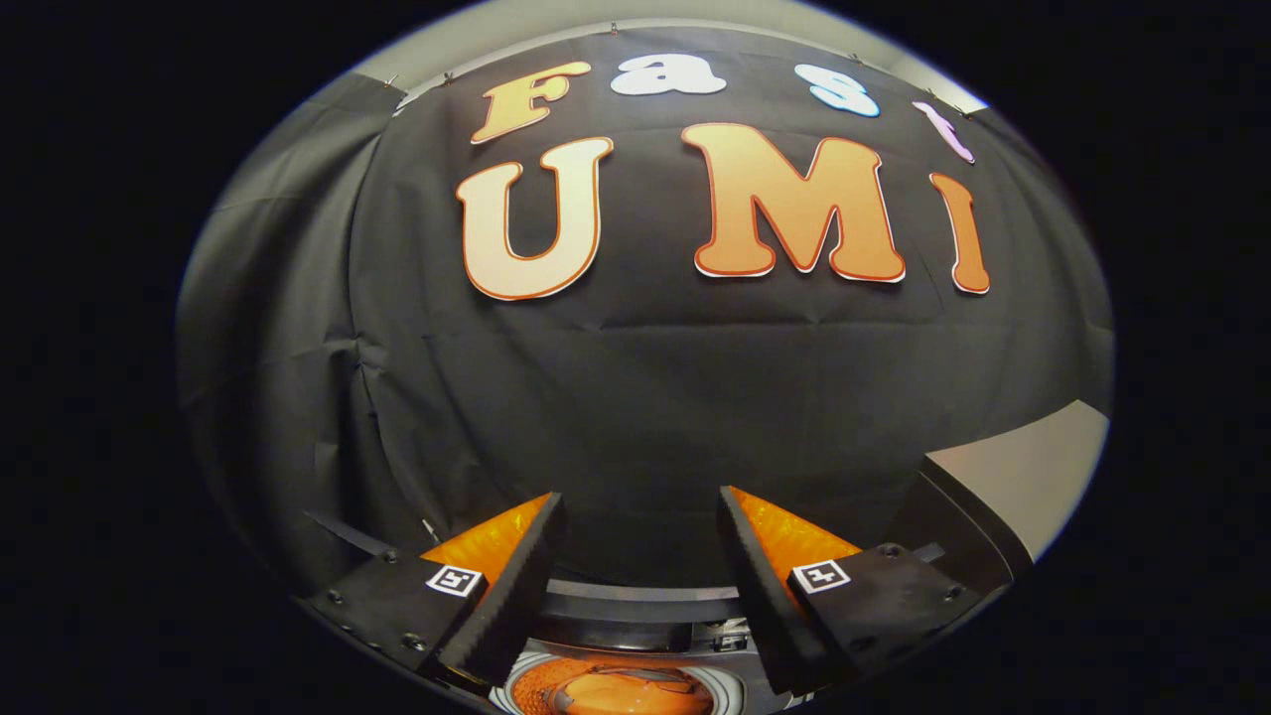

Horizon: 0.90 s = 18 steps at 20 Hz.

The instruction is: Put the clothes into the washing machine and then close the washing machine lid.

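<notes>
Gripper (640,541) aimed high at the booth wall, tilted well above the target. Washing machine (635,621) sat at 6 o'clock from the fingertips, below and between the fingers, its round drum opening (616,690) holding something orange, likely the clothes. Fingers were spread apart, nothing between them. Lid position couldn't be told. Next move probably needed a downward pitch.
</notes>
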Motion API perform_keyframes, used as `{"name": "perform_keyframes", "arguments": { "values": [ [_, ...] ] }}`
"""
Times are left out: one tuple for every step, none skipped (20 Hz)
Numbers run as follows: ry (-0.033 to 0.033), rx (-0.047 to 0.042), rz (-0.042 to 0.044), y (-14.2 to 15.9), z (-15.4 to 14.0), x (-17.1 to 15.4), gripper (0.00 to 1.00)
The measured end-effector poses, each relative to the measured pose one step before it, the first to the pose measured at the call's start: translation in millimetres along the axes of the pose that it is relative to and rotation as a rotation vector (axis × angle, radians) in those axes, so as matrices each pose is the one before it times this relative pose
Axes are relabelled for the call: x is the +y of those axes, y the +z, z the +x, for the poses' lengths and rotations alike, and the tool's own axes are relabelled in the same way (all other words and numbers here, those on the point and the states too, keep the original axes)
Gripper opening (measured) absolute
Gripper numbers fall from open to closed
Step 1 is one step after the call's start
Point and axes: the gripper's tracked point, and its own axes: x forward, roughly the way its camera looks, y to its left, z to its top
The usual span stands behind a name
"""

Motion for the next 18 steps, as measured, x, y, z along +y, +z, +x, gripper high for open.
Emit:
{"name": "perform_keyframes", "arguments": {
  "values": [
    [0.00026, -0.00019, -0.00063, -1.73, -4.73, 0.55, 0.98],
    [0.00013, 0.00073, -0.00011, -2.3, -3.95, 0.8, 0.98],
    [0.00052, 0.00211, -0.00009, -3.03, -4.09, 0.34, 0.98],
    [0.00113, 0.00149, -0.00056, -3.06, -4.26, 0.93, 0.98],
    [0.00164, 0.00189, -0.0012, -2.58, -3.35, 0.55, 0.98],
    [0.00122, 0.00312, 0.00019, -2.38, -3.48, 1.56, 0.98],
    [-0.00003, 0.00518, 0.00073, -2.95, -3.53, 0.72, 0.98],
    [0.00104, 0.00392, -0.00074, -4.75, -5.1, 0.2, 0.98],
    [0.00257, -0.0032, -0.00054, -4.35, -4.96, 1.22, 0.98],
    [0.00269, -0.00002, 0.00013, -3.47, -5.42, 0.83, 0.98],
    [0.00234, 0.00469, 0.0007, -5.52, -5.44, 0.62, 0.98],
    [0.00168, 0.0081, 0.00041, -5.05, -4.92, 1.34, 0.98],
    [0.00236, 0.00505, 0.00014, -6.25, -4.9, 0.57, 0.98],
    [0.00108, -0.00248, 0.00099, -5.34, -4.79, 1.73, 0.98],
    [0.00257, -0.00254, -0.00229, -5.6, -4.1, 0.62, 0.98],
    [-0.00701, 0.03754, -0.01201, -17.6, -1.95, -0.62, 0.98],
    [-0.00409, 0.06101, -0.00642, -22.35, -0.92, -2.85, 0.98],
    [0.01069, 0.05878, 0.01507, -28.11, 0.9, -0.24, 0.99]
  ]
}}
